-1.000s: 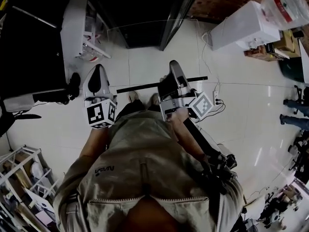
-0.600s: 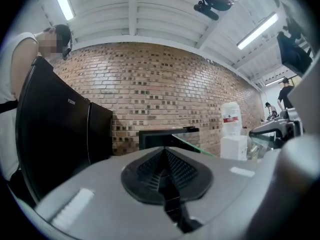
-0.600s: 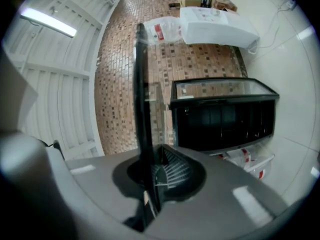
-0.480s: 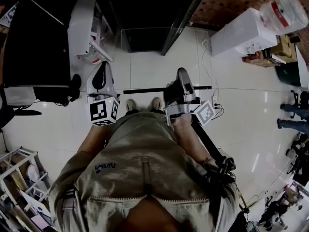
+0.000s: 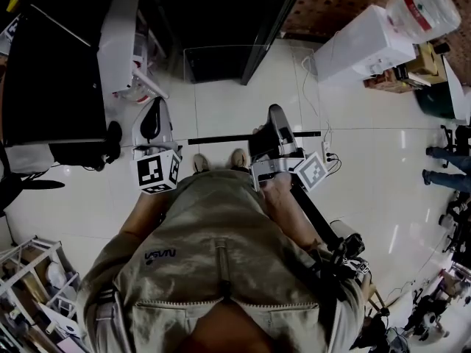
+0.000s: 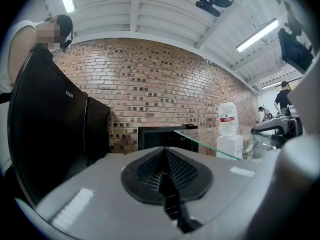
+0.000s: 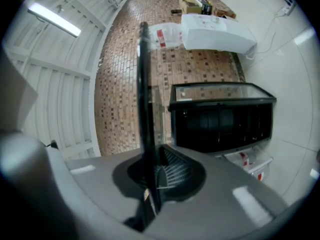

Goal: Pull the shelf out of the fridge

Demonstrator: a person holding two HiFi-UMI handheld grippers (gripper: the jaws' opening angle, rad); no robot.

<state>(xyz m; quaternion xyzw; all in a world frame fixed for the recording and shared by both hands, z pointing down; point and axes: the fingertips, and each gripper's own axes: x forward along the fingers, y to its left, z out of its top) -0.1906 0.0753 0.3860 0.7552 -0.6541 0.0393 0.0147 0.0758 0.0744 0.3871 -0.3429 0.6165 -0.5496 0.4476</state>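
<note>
The shelf [image 5: 243,87] is a clear glass pane with a black front bar, held level above the floor in front of the open black fridge [image 5: 221,13]. My right gripper [image 5: 274,118] is shut on the shelf's black bar near its right end. In the right gripper view the shelf's bar [image 7: 144,84] runs up between the jaws of the right gripper [image 7: 152,176], with the fridge [image 7: 222,119] beyond. My left gripper [image 5: 154,103] hangs left of the shelf, apart from it. In its own view the left gripper [image 6: 164,169] is shut on nothing, and the shelf's glass edge [image 6: 205,143] shows to the right.
The fridge door [image 5: 118,35] stands open at the left, white inner side showing. A tall black cabinet [image 5: 51,65] stands further left. A white water dispenser [image 5: 368,46] with a bottle [image 5: 423,6] is at the right, and a white rack [image 5: 29,271] at the lower left.
The shelf's black bar, tilted a second ago, now lies nearly level. Both grippers have shifted only slightly and hold the same states.
</note>
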